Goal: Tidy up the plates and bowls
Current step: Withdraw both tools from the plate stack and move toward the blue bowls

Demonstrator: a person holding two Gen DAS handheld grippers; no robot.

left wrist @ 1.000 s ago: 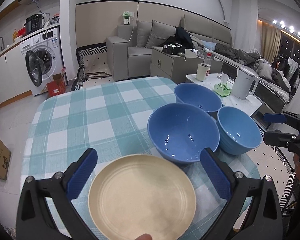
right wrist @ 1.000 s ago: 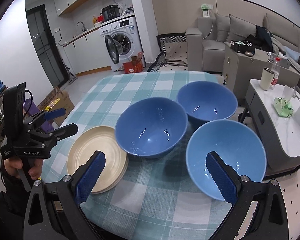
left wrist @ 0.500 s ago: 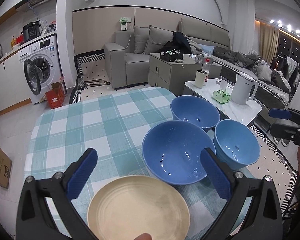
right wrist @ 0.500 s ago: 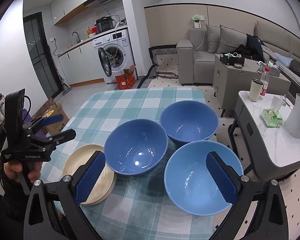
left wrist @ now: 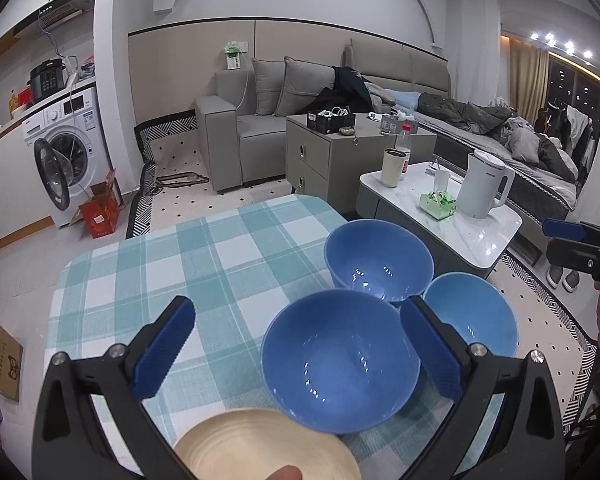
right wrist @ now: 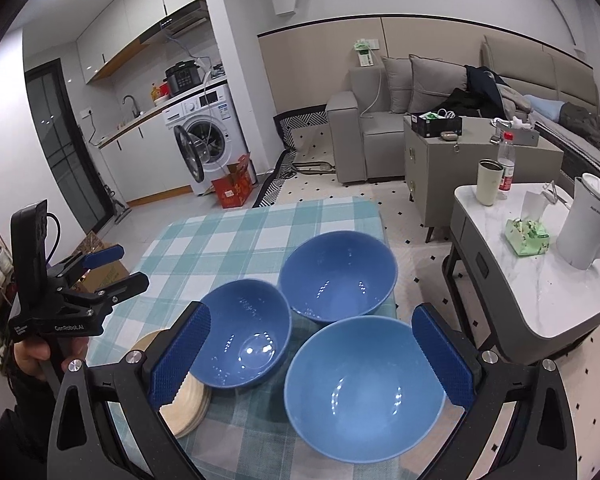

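Both sets of jaws stand spread wide and empty above the checked bench. Between the left gripper jaws sits the middle blue bowl, the cream plates just below it and nearest the camera. The light blue bowl lies between the right gripper jaws, with the far blue bowl beyond them.

A home, open-plan living room and kitchen

Grey sofa right of the washing machine (door open); cooker hood above it.
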